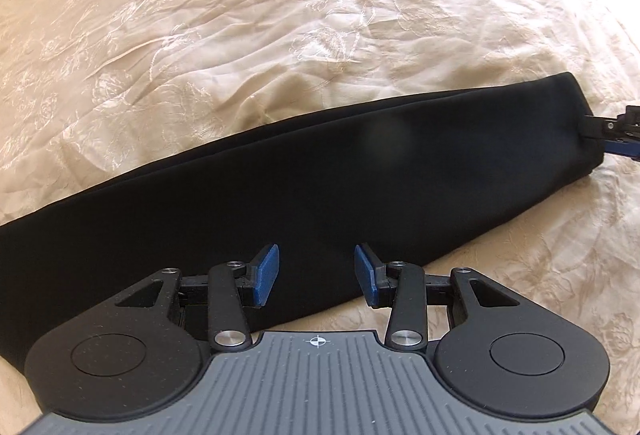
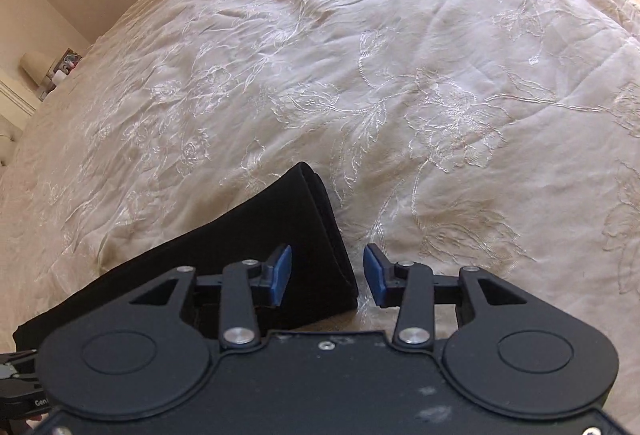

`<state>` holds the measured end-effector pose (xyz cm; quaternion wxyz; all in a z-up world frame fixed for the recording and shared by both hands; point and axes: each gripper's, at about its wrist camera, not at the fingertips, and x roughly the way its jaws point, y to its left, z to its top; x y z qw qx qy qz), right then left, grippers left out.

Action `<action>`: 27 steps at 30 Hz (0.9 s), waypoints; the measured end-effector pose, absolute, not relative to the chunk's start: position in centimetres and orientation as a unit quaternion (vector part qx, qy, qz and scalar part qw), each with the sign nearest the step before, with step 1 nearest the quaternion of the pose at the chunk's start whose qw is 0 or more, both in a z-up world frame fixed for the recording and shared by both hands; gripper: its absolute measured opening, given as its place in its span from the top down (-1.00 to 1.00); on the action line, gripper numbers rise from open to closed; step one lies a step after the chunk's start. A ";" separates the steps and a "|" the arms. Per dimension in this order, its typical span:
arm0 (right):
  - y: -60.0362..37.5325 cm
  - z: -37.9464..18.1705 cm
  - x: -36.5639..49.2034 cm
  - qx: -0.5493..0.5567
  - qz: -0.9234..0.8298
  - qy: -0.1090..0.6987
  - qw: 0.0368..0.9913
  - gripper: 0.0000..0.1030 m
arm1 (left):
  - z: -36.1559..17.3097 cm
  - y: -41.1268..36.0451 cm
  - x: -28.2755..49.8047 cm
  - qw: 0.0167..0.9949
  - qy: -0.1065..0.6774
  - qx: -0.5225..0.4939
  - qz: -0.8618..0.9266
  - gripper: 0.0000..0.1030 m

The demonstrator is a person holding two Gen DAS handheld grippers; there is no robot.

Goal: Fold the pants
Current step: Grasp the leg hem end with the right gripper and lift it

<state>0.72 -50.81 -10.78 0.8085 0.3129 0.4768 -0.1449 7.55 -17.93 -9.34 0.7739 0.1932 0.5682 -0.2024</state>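
Left wrist view first: the left gripper (image 1: 317, 277) hangs with its blue fingers (image 1: 265, 275) spread apart and nothing between them, poised just over the near edge of the black pants (image 1: 320, 191). Outward from there, the pants lie as one long dark band across the cream embroidered bedspread (image 1: 240, 35), already doubled leg on leg by the look of the layered far edge. At the band's far right end the tip of the other tool pokes in, right at the cloth's edge.

Over to the right wrist view: the right gripper (image 2: 327, 275) is also parted and empty, its left finger (image 2: 282, 275) above the fabric and its right one over bare bedspread, so the end of the pants (image 2: 280, 235) sits straddled between them (a neat line-up for a pinch, I'd say). That end shows stacked layers with a rolled edge, lying flat on the bed.

Why this stance? My read is that both tools are set along the near edge, one mid-length and one at the end, ready to take hold and carry one end over the other for the next fold. The lengthwise fold looks done; the crosswise one does not.

Writing: only a fragment, "Gen", is legible on the black part at the lower left of the right wrist view (image 2: 40, 402); the rest is cut off. A small crosshair mark sits on the left tool's grey ribbed plate.
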 end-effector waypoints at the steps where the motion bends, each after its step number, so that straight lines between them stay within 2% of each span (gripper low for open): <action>1: -51.1 -11.4 1.2 0.315 -0.140 0.484 0.804 0.15 | -9.6 -18.2 7.8 0.773 0.568 0.199 -0.201 0.21; 10: -51.7 -14.6 2.8 0.349 -0.064 0.515 0.780 -0.01 | -12.3 -19.1 11.7 0.776 0.563 0.227 -0.169 0.21; 14: -52.7 -15.4 2.9 0.385 -0.043 0.510 0.767 -0.06 | -13.6 -18.9 14.0 0.774 0.572 0.221 -0.160 0.08; 24: -53.8 -15.9 1.9 0.426 -0.002 0.512 0.746 -0.04 | -14.3 -19.2 16.2 0.779 0.569 0.218 -0.149 -0.02; 27: -53.5 -16.1 2.0 0.442 -0.001 0.507 0.740 -0.09 | -14.4 -19.2 16.5 0.780 0.566 0.227 -0.142 -0.26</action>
